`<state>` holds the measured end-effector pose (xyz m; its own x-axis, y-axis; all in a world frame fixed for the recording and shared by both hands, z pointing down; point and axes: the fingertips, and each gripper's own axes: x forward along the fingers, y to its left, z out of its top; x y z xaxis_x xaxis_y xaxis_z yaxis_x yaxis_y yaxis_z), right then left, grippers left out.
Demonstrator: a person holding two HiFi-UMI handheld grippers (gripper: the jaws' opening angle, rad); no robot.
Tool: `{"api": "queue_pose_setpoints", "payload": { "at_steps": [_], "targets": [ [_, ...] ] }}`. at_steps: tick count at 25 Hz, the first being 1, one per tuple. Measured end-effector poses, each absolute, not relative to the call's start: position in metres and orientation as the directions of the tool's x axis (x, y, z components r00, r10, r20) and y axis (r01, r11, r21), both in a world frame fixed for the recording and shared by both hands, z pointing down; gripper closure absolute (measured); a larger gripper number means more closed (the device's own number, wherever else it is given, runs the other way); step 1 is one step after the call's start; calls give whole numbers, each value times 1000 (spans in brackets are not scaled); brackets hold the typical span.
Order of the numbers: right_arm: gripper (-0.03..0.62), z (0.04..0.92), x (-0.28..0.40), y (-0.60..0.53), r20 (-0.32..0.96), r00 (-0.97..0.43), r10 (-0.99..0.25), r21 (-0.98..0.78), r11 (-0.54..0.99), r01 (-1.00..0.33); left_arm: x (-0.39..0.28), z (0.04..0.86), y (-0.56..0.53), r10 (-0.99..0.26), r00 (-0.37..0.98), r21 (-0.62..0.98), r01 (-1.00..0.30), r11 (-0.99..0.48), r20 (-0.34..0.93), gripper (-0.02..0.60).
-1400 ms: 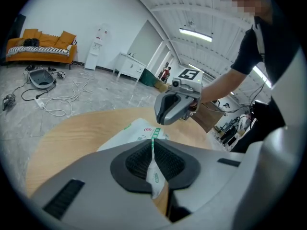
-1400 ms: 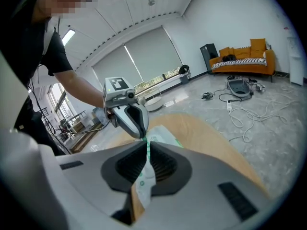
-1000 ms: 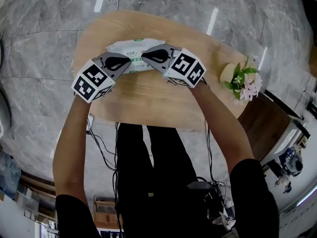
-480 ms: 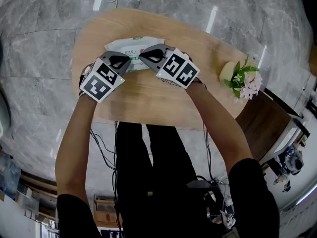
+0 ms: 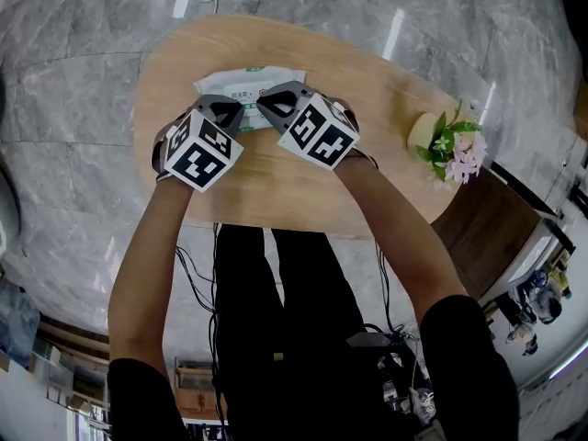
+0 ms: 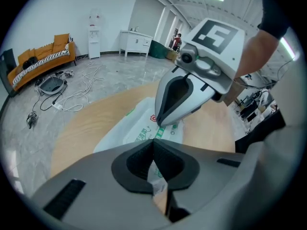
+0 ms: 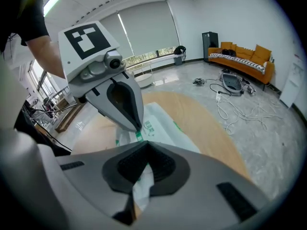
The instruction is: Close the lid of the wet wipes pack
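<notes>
The wet wipes pack lies flat on the far half of an oval, pale wood table, its white and green printed face up; the lid cannot be made out from any view. The left tool and the right tool point at each other over the pack's near edge, tips close together; each has its jaws pressed together at the tips, nothing caught between them. From the left gripper view the right tool's tip sits at the printed top of the pack, though whether it touches I cannot tell; the right gripper view shows the left tool's tip likewise just above the pack's green print.

A small pot of pink and white flowers stands near the table's right end, well apart from the pack. The floor is grey marbled tile, glossy with reflected strip lights; loose white cables trail across it. An orange sofa stands against a white wall, with a white cabinet farther along; pale roller blinds cover the windows.
</notes>
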<state>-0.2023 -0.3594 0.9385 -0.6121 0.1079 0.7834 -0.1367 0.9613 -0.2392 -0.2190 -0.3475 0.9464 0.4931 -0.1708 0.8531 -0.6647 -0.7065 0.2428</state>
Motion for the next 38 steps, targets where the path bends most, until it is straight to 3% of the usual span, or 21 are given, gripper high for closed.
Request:
{"api": "queue_pose_setpoints", "payload": {
  "at_steps": [16,22,30,38],
  "targets": [
    [583,932,-199,-362,805,-589,70,-191,971,-145,-222,942,-346,-179,522,282,-681,-676,834,565],
    [583,892,-188,-371,775,-632,7,-195,954,-228,-239,891,-349,-291,587,325,-721,-612,755,565],
    [583,740,-204,-372,624,-772,-121,-192,934,-302,-250,740,-355,-473,648,298,-726,-620,596,565],
    [583,500,-216,-375,301,-911,-281,-167,925,-341,-274,517,-364,-659,669,161,-734,-660,344,565]
  ]
}}
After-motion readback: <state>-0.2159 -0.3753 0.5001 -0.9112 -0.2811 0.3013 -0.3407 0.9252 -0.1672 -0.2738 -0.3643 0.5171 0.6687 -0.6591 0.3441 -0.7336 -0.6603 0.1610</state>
